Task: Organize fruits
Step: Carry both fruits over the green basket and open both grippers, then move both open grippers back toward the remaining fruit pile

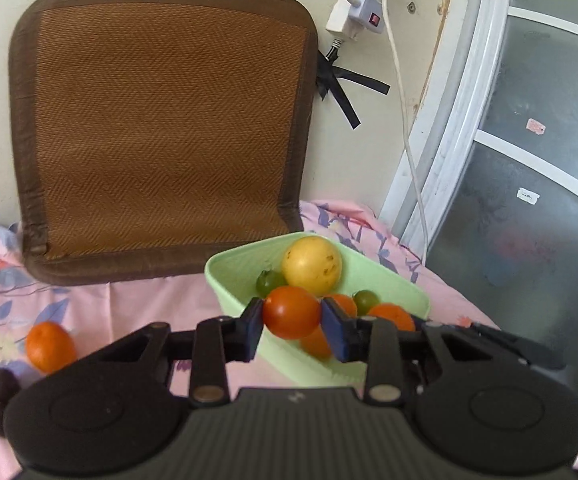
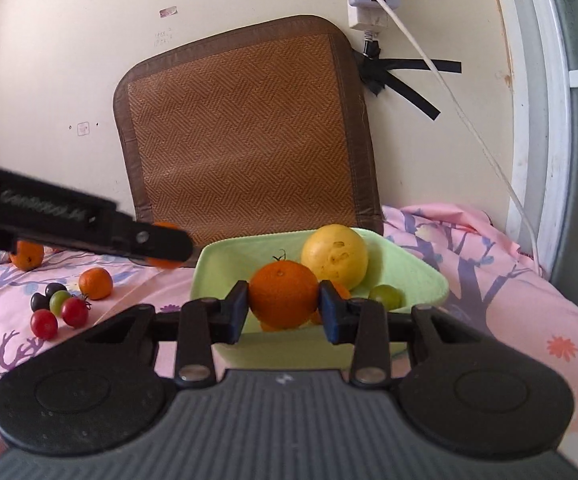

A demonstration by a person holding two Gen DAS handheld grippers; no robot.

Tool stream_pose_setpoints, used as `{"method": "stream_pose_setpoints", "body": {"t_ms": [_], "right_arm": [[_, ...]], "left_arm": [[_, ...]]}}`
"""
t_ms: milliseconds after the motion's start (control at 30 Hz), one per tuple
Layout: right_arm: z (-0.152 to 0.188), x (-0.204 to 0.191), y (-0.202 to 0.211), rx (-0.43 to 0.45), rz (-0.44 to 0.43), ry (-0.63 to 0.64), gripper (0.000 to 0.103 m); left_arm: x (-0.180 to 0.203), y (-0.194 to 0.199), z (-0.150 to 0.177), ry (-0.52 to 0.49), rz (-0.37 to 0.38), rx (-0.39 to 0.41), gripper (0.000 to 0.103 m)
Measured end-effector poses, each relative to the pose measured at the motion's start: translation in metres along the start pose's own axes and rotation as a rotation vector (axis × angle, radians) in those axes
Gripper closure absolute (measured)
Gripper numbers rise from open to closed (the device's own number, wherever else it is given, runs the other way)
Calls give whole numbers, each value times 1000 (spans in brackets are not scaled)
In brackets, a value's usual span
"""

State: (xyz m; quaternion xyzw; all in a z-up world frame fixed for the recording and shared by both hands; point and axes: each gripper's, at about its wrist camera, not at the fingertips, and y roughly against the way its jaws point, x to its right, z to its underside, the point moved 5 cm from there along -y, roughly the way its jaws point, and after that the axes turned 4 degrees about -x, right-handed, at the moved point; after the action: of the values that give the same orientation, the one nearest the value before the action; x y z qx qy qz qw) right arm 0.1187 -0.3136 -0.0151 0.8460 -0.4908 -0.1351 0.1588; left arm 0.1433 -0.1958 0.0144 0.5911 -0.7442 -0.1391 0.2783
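A pale green bowl (image 1: 225,280) (image 2: 225,256) sits on the pink floral cloth and holds a yellow fruit (image 1: 311,266) (image 2: 335,256), small green tomatoes (image 1: 267,282) (image 2: 387,295) and orange fruits (image 1: 391,316). My left gripper (image 1: 291,320) is shut on an orange-red tomato (image 1: 291,312) above the bowl's near left rim. My right gripper (image 2: 283,304) is shut on a tangerine (image 2: 283,294) above the bowl's near edge. The left gripper also shows side-on in the right wrist view (image 2: 161,246).
On the cloth at left lie tangerines (image 1: 49,346) (image 2: 95,283) (image 2: 27,255), red tomatoes (image 2: 44,323) (image 2: 74,312), a green one (image 2: 59,300) and dark grapes (image 1: 2,383) (image 2: 39,301). A brown woven mat (image 1: 169,128) (image 2: 245,140) leans on the wall. A power strip (image 1: 355,12) and cable hang right of it.
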Motion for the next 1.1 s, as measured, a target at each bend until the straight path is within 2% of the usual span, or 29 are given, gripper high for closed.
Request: {"method": "stream_pose_setpoints", "body": {"t_ms": [200, 333, 433, 567, 700, 833, 967, 1100], "right_arm": [[-2, 6, -2, -2, -26, -46, 58], [-3, 17, 1, 14, -61, -131, 58], [-3, 25, 4, 28, -63, -189, 58], [-4, 29, 13, 79, -40, -207, 58], [-5, 28, 20, 130, -15, -192, 59], [-6, 19, 27, 160, -15, -174, 61], [-6, -12, 34, 116, -86, -145, 62], [4, -52, 36, 24, -213, -165, 62]], "left_arm": [[12, -40, -5, -35, -33, -50, 70], [9, -39, 0, -15, -40, -55, 70], [-4, -15, 1, 29, -42, -20, 70], [-45, 46, 10, 103, -81, 66, 70], [-95, 104, 42, 123, -253, 99, 70], [-133, 130, 80, 161, -364, 48, 70], [-147, 134, 102, 178, -396, 36, 70], [-150, 132, 107, 193, -368, 39, 70]]}}
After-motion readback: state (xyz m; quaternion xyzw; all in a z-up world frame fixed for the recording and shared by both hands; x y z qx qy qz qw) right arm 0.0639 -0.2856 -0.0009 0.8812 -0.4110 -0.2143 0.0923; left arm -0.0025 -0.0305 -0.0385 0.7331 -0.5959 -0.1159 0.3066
